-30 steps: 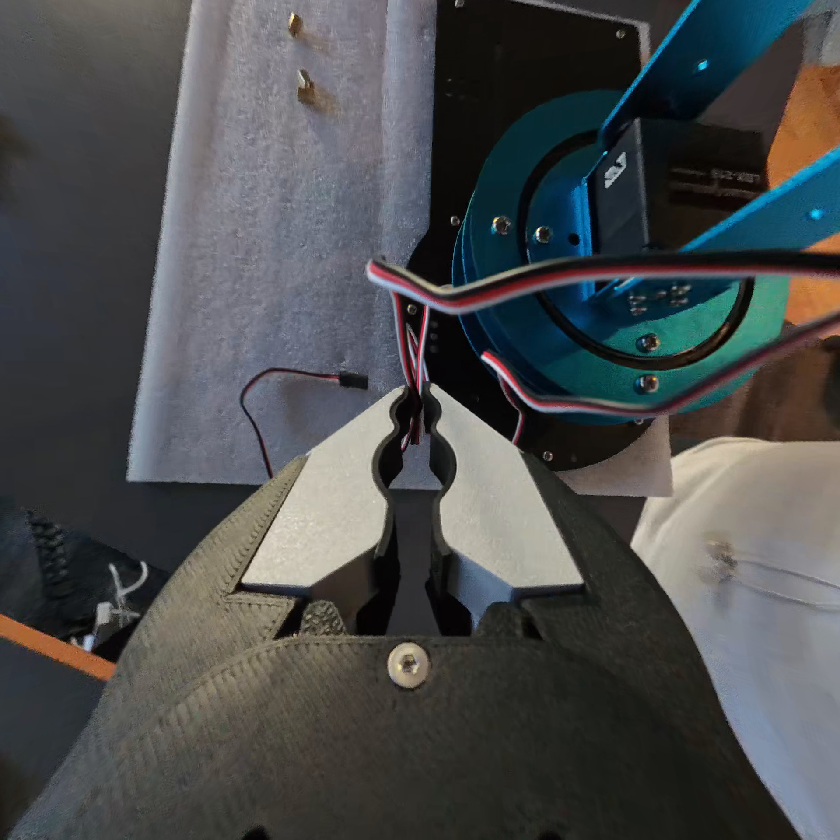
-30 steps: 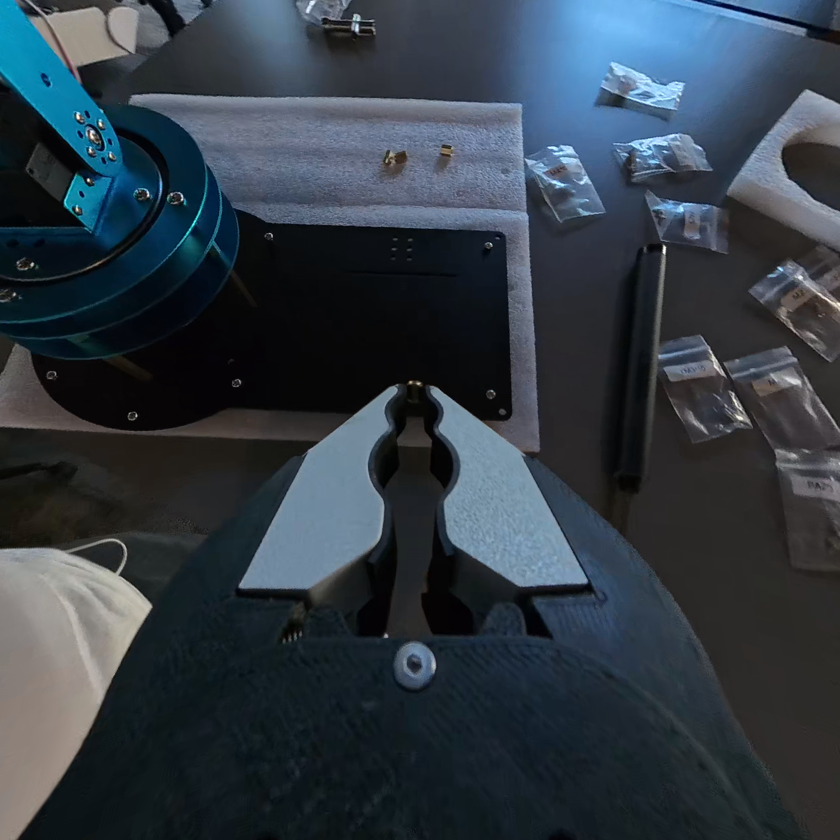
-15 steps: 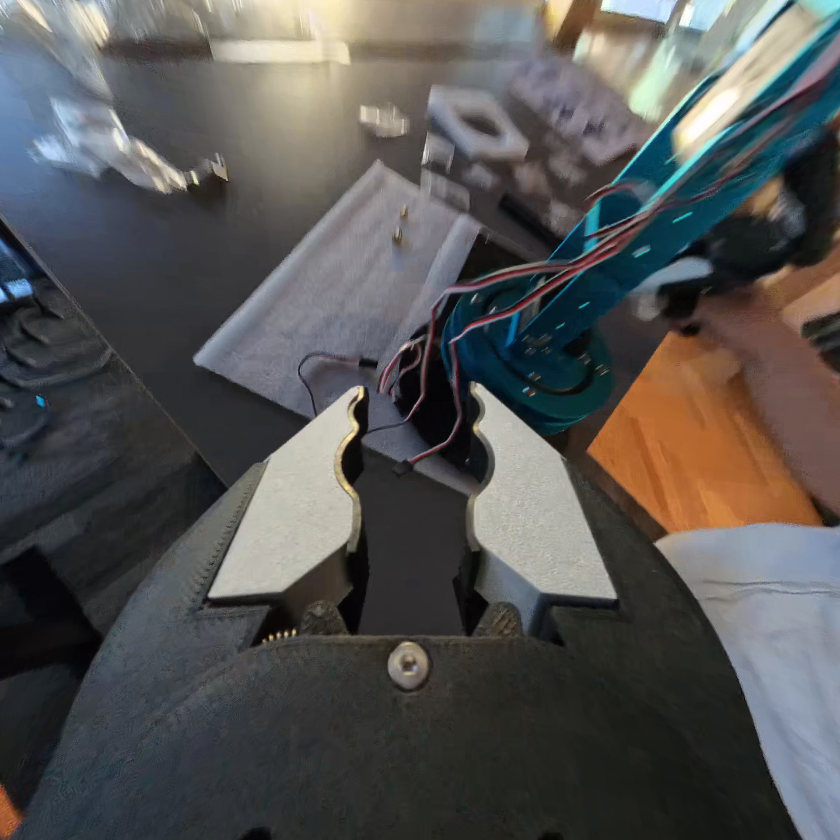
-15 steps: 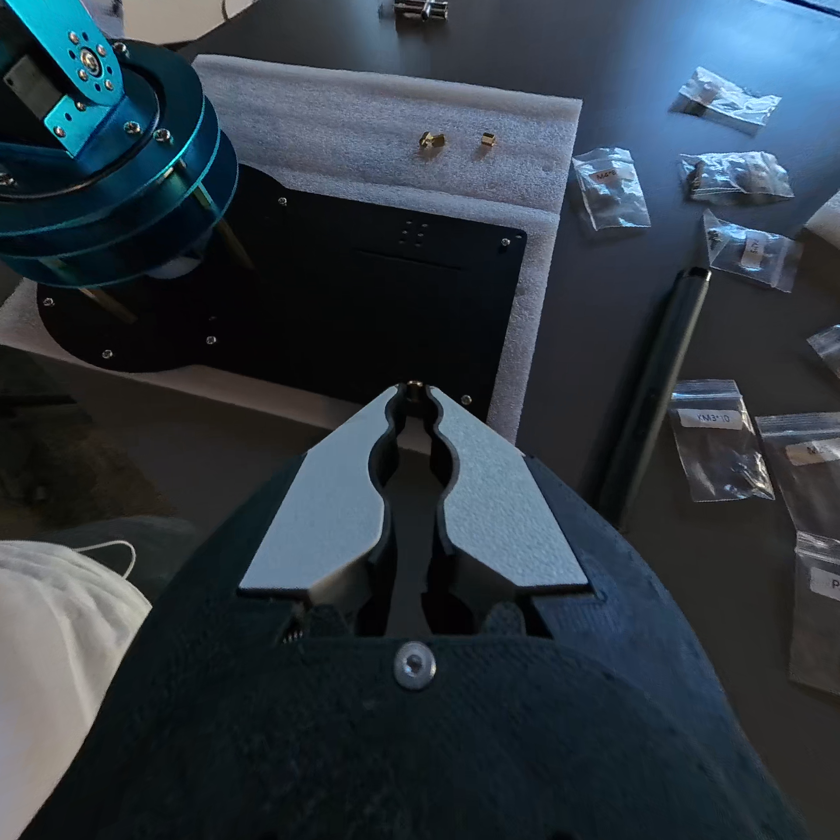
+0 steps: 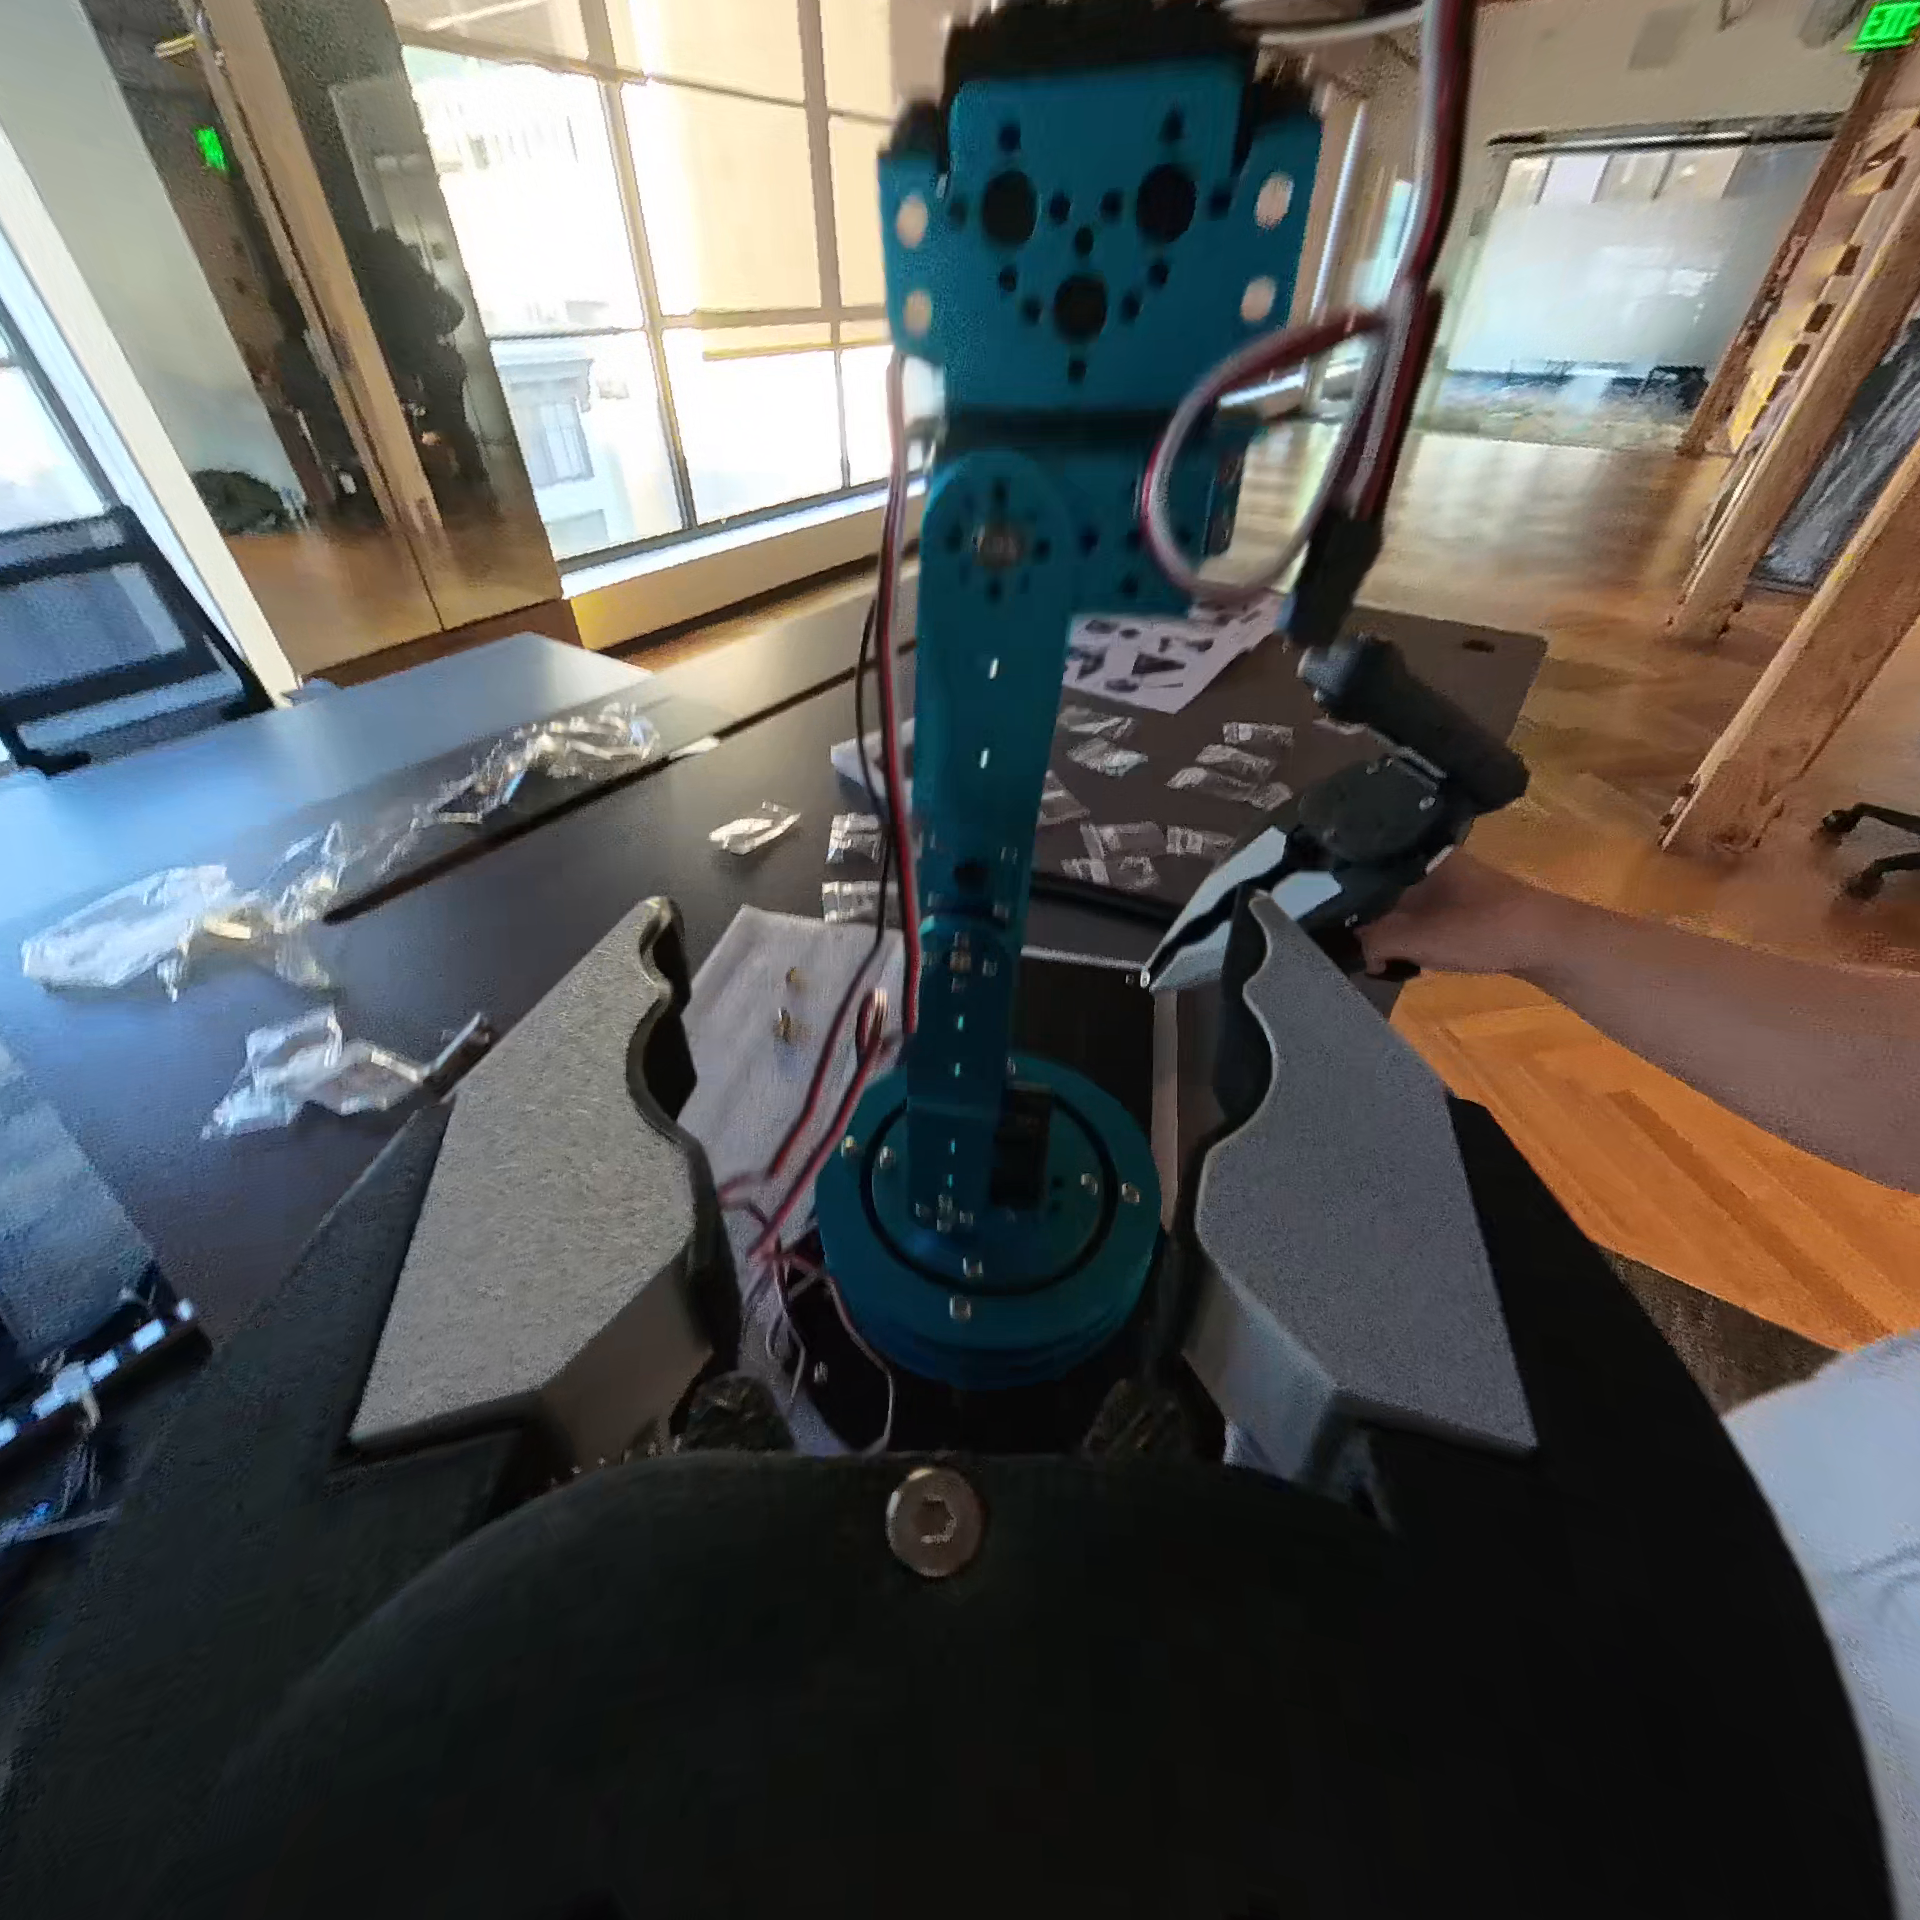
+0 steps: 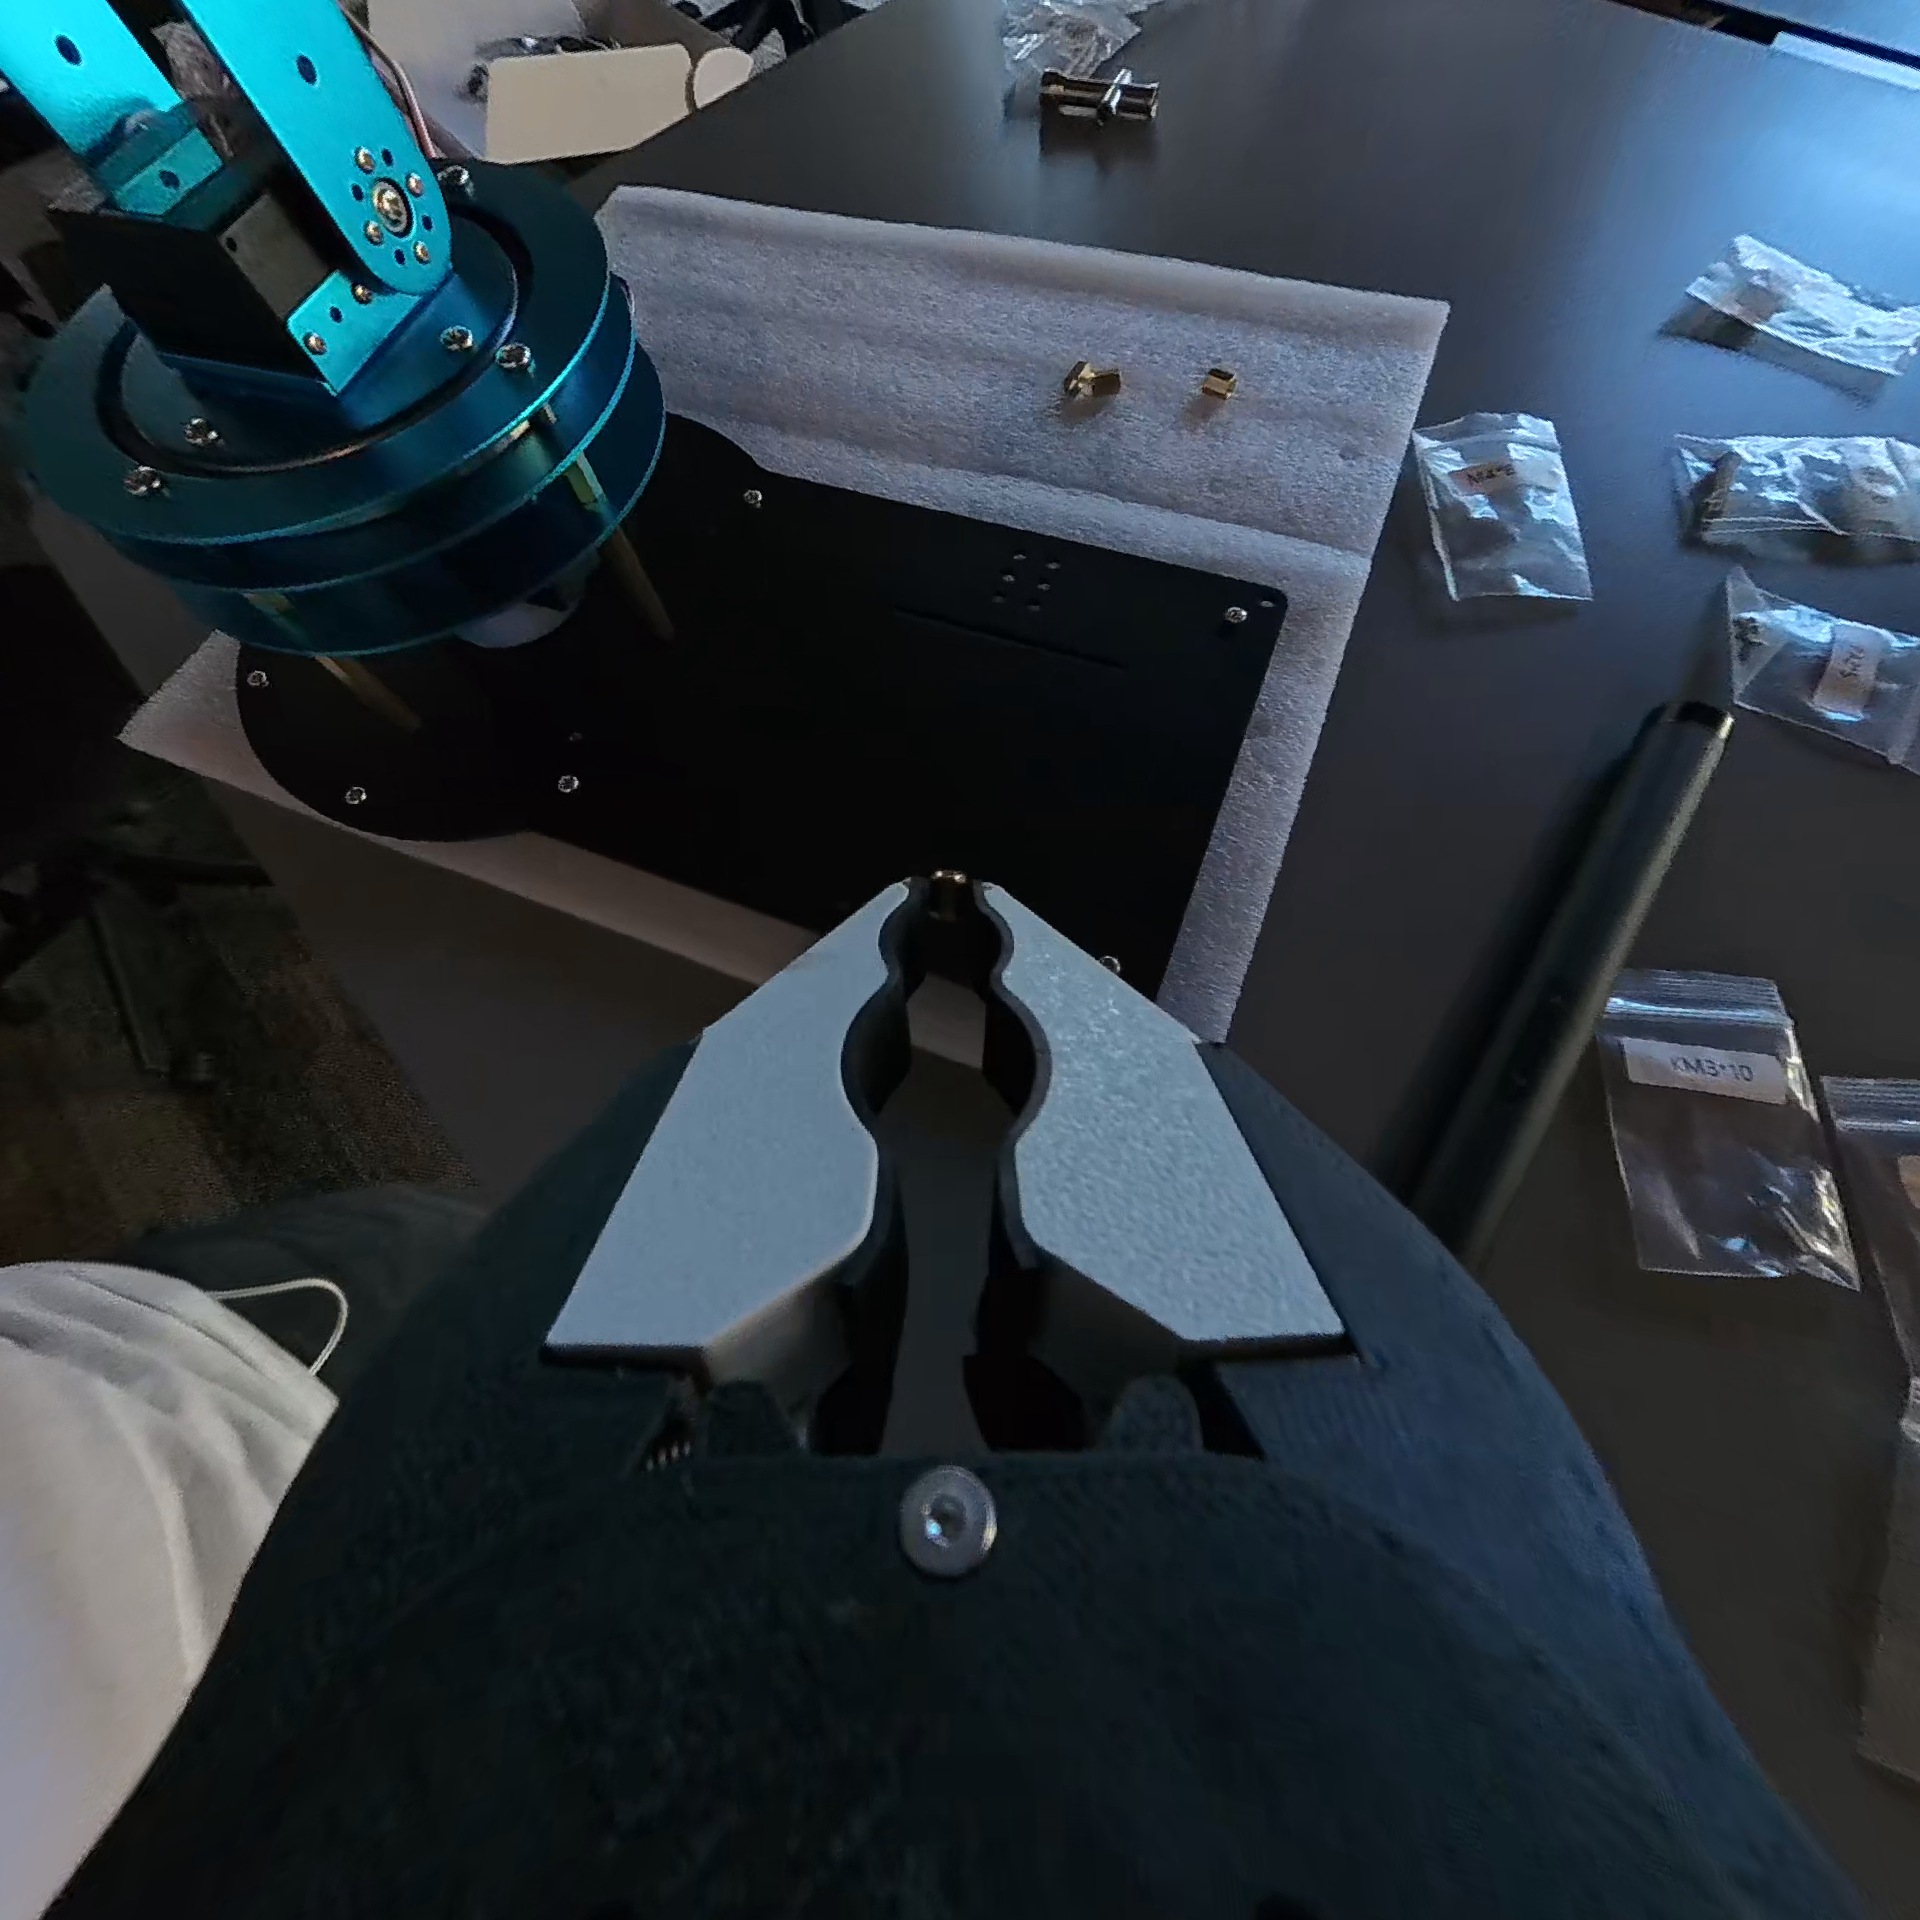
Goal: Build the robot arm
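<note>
A blue metal robot arm [image 5: 987,727] stands upright on a round blue base [image 5: 987,1236], with red, white and black servo wires [image 5: 883,1039] hanging along it. My left gripper [image 5: 956,925] is wide open and empty, and the base shows between its fingers. My right gripper [image 6: 948,904] is shut on a small brass standoff [image 6: 945,889], held over the near edge of a black base plate [image 6: 935,707]. The plate lies on a white foam sheet [image 6: 987,312]. The blue base [image 6: 343,488] stands on posts over the plate's left end. The right gripper also shows in the left wrist view [image 5: 1226,914].
Two loose brass standoffs [image 6: 1089,382] lie on the foam. Several small plastic bags of hardware [image 6: 1507,509] and a black rod [image 6: 1569,956] lie on the dark table to the right. More bags [image 5: 301,1070] lie to the left. A person's arm [image 5: 1621,987] reaches in. Spacing between my two grippers at the tips: around 30 cm. Measured from the fingertips, the black rod [image 6: 1569,956] is 12 cm or so from the right gripper and 40 cm from the left. My left wrist view [image 5: 1083,885] looks at it from another angle.
My left gripper let go of the servo wires, opened wide and tipped up to face the blue arm level. My right gripper kept hold of the brass standoff and shifted slightly.
</note>
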